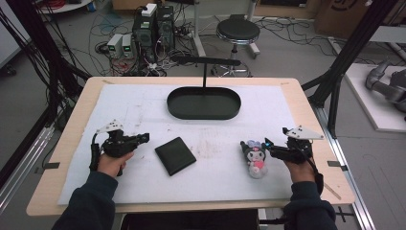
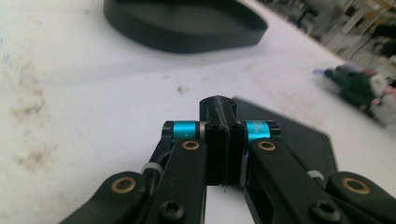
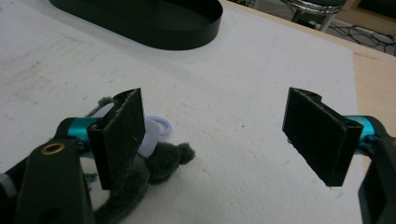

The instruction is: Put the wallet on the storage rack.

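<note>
My table [image 1: 72,124] is light wood, covered by a scuffed white mat [image 1: 143,110]. On the mat lie a black oval tray [image 1: 203,103], a black wallet [image 1: 175,155] and a plush toy [image 1: 255,158].

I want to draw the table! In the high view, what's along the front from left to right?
left gripper → black wallet → plush toy → right gripper

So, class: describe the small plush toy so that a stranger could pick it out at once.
Start at the black oval tray on the white mat. Come toward the right gripper: the plush toy lies beside it. It is soft, black, white and pink, unlike the flat black wallet.
</note>
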